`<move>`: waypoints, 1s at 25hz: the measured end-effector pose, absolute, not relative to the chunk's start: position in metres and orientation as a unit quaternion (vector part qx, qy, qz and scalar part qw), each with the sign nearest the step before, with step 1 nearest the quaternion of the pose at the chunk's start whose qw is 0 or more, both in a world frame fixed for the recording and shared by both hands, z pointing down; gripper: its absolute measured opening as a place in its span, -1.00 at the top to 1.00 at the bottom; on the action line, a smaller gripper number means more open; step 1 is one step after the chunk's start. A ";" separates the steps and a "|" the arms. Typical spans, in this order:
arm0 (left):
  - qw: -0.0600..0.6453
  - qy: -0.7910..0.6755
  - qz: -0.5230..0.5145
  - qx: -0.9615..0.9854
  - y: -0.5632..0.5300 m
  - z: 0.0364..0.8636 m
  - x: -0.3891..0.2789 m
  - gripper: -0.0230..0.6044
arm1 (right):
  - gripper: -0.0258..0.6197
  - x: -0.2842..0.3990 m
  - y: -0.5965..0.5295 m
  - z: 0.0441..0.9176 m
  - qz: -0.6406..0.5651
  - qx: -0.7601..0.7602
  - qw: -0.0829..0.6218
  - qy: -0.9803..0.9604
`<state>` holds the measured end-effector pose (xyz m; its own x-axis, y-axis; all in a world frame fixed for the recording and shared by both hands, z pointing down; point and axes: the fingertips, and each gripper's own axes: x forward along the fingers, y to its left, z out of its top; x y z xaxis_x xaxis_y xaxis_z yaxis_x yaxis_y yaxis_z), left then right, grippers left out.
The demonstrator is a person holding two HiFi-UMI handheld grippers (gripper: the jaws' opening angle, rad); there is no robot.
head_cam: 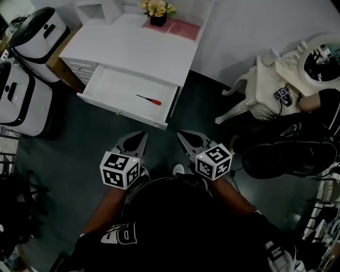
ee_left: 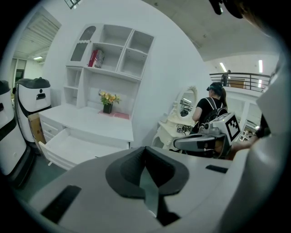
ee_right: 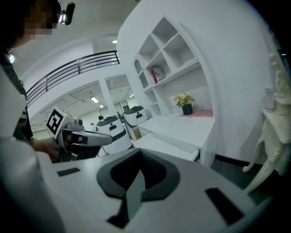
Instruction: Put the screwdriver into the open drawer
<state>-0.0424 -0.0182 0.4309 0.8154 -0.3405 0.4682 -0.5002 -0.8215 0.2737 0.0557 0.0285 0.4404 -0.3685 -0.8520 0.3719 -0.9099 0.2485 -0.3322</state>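
Note:
A screwdriver [head_cam: 150, 100] with a red handle and dark shaft lies inside the open white drawer [head_cam: 106, 87] of the desk. Well short of the drawer, my left gripper [head_cam: 142, 134] and my right gripper [head_cam: 180, 134] hover side by side over the dark floor, close to my body. Both are shut with nothing between the jaws. The left gripper view shows its own closed jaws [ee_left: 145, 150], the drawer [ee_left: 68, 145] beyond and the right gripper [ee_left: 182, 143] alongside. In the right gripper view its jaws [ee_right: 138, 152] are closed too, with the left gripper [ee_right: 107, 139] beside them.
The white desk [head_cam: 143, 50] carries a flower pot [head_cam: 158, 13] and a pink mat [head_cam: 175, 26], with shelves above. Two white machines [head_cam: 24, 69] stand at the left. An ornate white dressing table [head_cam: 276, 79] with a person seated at it is on the right.

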 end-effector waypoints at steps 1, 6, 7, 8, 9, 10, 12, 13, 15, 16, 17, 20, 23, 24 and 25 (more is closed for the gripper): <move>0.196 -0.225 0.204 0.933 -0.018 0.431 -0.042 0.88 | 0.90 0.056 0.029 0.440 0.252 0.559 0.058 -0.788; 0.194 -0.217 0.206 0.934 -0.014 0.429 -0.040 0.88 | 0.90 0.055 0.030 0.439 0.252 0.561 0.059 -0.787; 0.194 -0.216 0.206 0.935 -0.013 0.429 -0.040 0.88 | 0.90 0.055 0.030 0.439 0.251 0.561 0.059 -0.786; 0.194 -0.215 0.205 0.935 -0.012 0.429 -0.039 0.88 | 0.90 0.055 0.030 0.439 0.251 0.562 0.060 -0.786; 0.193 -0.215 0.205 0.935 -0.012 0.429 -0.039 0.88 | 0.90 0.056 0.030 0.439 0.251 0.562 0.060 -0.786; 0.193 -0.214 0.205 0.935 -0.012 0.429 -0.038 0.88 | 0.90 0.056 0.030 0.439 0.250 0.562 0.060 -0.786; 0.193 -0.215 0.205 0.935 -0.011 0.430 -0.038 0.88 | 0.90 0.056 0.031 0.440 0.249 0.562 0.061 -0.787; 0.193 -0.216 0.205 0.935 -0.011 0.430 -0.038 0.88 | 0.90 0.056 0.031 0.440 0.249 0.561 0.061 -0.787; 0.193 -0.216 0.206 0.935 -0.010 0.431 -0.037 0.88 | 0.90 0.056 0.032 0.440 0.250 0.558 0.060 -0.789; 0.193 -0.216 0.206 0.935 -0.010 0.431 -0.036 0.88 | 0.90 0.056 0.032 0.440 0.251 0.557 0.059 -0.789; 0.193 -0.216 0.206 0.935 -0.010 0.430 -0.036 0.88 | 0.90 0.056 0.032 0.440 0.251 0.557 0.059 -0.790; 0.192 -0.215 0.205 0.935 -0.009 0.429 -0.035 0.88 | 0.90 0.056 0.033 0.440 0.252 0.556 0.060 -0.790; 0.191 -0.216 0.205 0.935 -0.008 0.429 -0.035 0.88 | 0.90 0.055 0.034 0.442 0.252 0.555 0.060 -0.790; 0.191 -0.216 0.204 0.936 -0.008 0.429 -0.035 0.88 | 0.90 0.055 0.034 0.442 0.252 0.555 0.060 -0.790; 0.190 -0.216 0.204 0.936 -0.008 0.429 -0.035 0.88 | 0.90 0.055 0.034 0.442 0.252 0.556 0.060 -0.790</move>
<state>-0.0347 -0.0075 0.4288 0.8237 -0.3260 0.4640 -0.4812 -0.8346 0.2679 0.0549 0.0344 0.4424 -0.3756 -0.8476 0.3747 -0.9082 0.2562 -0.3309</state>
